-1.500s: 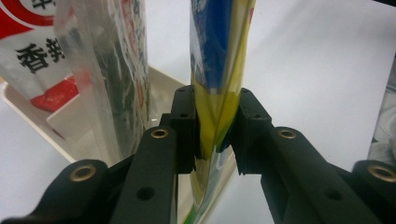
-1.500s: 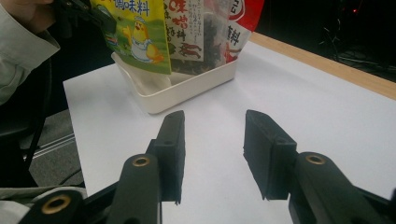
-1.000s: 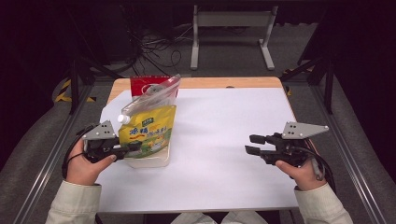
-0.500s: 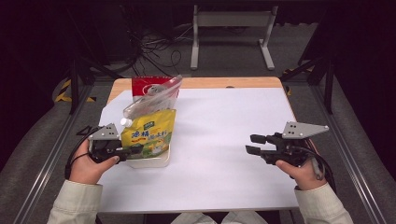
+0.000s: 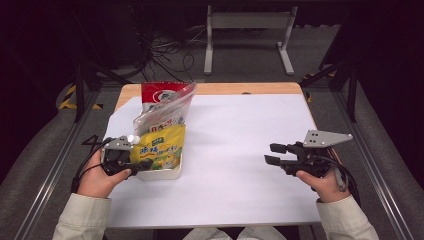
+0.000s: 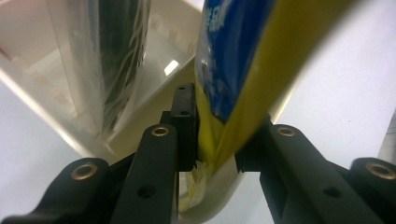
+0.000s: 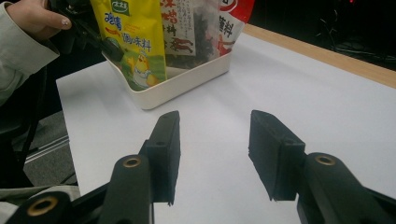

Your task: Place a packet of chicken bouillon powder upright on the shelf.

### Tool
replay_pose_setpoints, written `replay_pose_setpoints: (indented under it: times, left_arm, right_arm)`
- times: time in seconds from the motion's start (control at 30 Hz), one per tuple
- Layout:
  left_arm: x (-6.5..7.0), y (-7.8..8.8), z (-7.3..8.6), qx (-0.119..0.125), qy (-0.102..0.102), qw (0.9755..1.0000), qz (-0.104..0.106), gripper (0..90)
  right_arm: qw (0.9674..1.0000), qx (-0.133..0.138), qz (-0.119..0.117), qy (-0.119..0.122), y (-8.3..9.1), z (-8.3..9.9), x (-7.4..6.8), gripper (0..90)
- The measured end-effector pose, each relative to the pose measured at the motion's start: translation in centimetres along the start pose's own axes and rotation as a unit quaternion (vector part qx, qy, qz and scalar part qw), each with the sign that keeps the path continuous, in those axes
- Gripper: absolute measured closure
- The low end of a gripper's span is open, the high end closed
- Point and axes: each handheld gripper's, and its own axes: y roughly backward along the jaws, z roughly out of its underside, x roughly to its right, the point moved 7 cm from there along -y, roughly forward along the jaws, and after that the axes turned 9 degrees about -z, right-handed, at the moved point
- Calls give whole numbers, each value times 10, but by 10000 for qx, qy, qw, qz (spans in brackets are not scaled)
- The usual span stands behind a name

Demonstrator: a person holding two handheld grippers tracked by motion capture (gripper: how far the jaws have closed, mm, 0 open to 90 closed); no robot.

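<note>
High view: the left gripper (image 5: 131, 162) pinches the yellow pouch (image 5: 160, 148) standing in the white tray (image 5: 167, 174) at the tabletop's (image 5: 240, 145) left side; the right gripper (image 5: 272, 154) hovers well apart.

Left gripper view: fingers (image 6: 184, 123) clamped on the pouch's edge.

Right gripper view — fingers (image 7: 275, 149) apart, nothing between them.

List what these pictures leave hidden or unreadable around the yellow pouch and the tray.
- Yellow pouch, left gripper view: top cut off by the frame, print blurred.
- White tray, high view: inside hidden by the upright packets.
- Red packet, high view: lower part behind the clear bag.
- Left gripper, high view: jaw tips hidden by the pouch.
</note>
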Motion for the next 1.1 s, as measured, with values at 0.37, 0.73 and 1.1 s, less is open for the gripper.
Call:
replay_pose_setpoints:
  times: [0.37, 0.73, 1.1]
  left_arm:
    - [-2, 8, 1, 314, 170, 9990, -259, 539]
    - [2, 35, 5, 973, 132, 9928, -679, 232]
    - [7, 42, 33, 1113, 252, 9905, -772, 173]
  right_arm:
    - [9999, -59, 48, -78, -1, 4, 7, 524]
    - [9998, -74, 150, -88, -2, 7, 14, 479]
    - [9984, 7, 543, -125, 13, 18, 22, 385]
